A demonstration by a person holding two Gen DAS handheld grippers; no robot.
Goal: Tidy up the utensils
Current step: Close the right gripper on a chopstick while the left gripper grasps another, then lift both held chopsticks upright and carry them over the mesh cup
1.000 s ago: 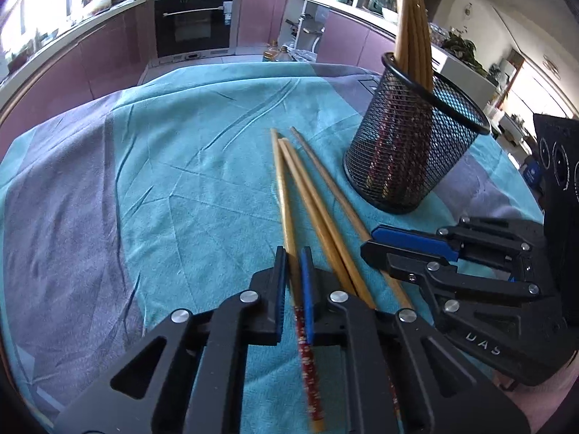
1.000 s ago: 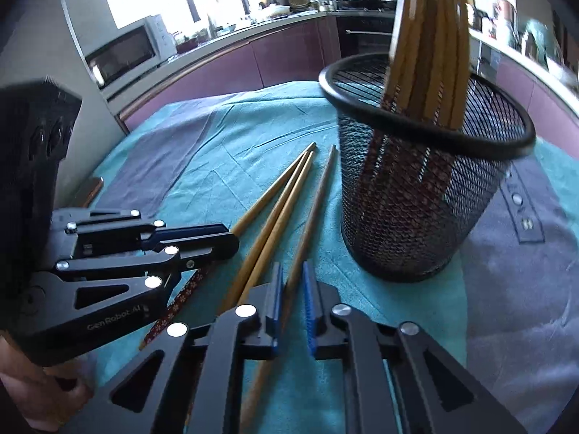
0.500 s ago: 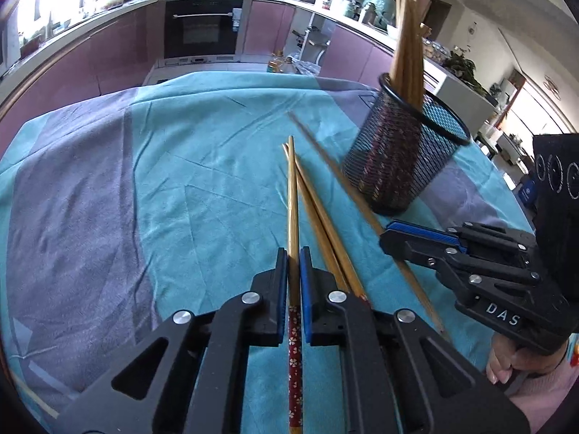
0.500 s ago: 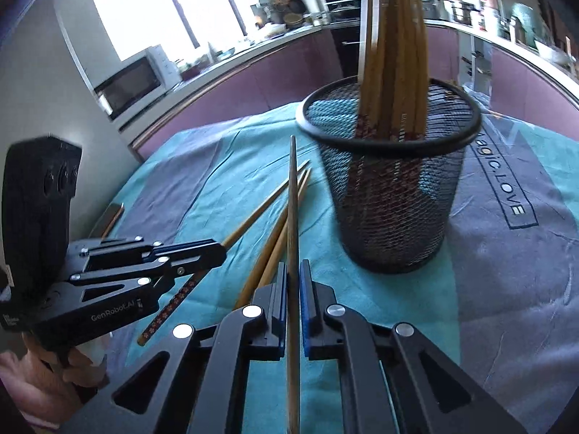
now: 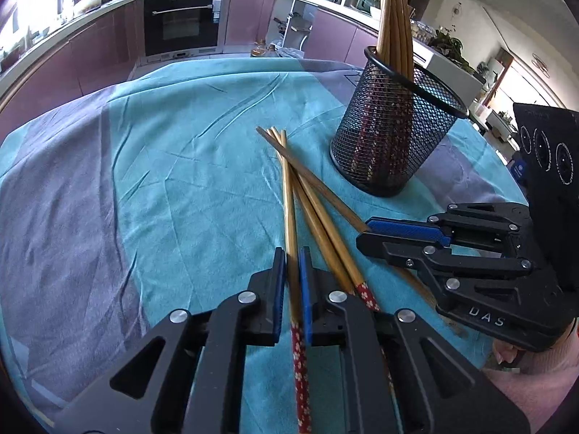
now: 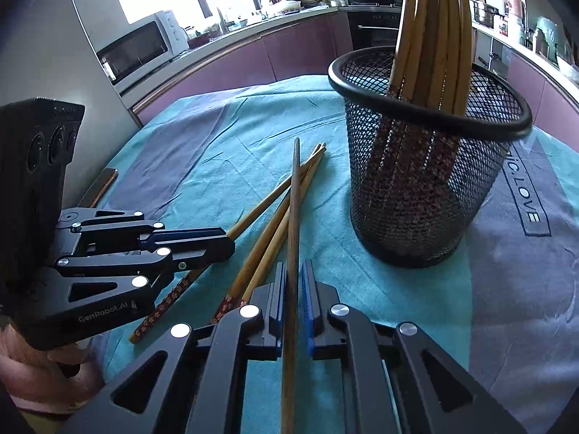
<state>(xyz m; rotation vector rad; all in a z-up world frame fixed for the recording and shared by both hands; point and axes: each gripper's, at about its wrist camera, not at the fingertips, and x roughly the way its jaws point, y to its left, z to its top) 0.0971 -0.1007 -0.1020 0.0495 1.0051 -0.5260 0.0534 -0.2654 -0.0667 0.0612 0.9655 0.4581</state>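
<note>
A black mesh cup (image 5: 392, 133) holding several chopsticks stands on the teal cloth, also in the right wrist view (image 6: 427, 184). My left gripper (image 5: 292, 264) is shut on a chopstick with a red flowered end (image 5: 289, 217), also seen from the right wrist (image 6: 213, 244). My right gripper (image 6: 294, 278) is shut on a darker wooden chopstick (image 6: 295, 202), also seen from the left wrist (image 5: 365, 231). Two more chopsticks (image 5: 318, 217) lie on the cloth between the grippers, crossing under the held ones (image 6: 275, 231).
The table is covered by a teal and grey cloth (image 5: 163, 181). Kitchen counters and an oven (image 5: 181, 18) run behind it. A microwave (image 6: 137, 47) stands on the counter at the left of the right wrist view.
Both held chopsticks have come back down toward the cloth after being lifted. They now cross over the two loose ones. The cup looks closer in both views.
</note>
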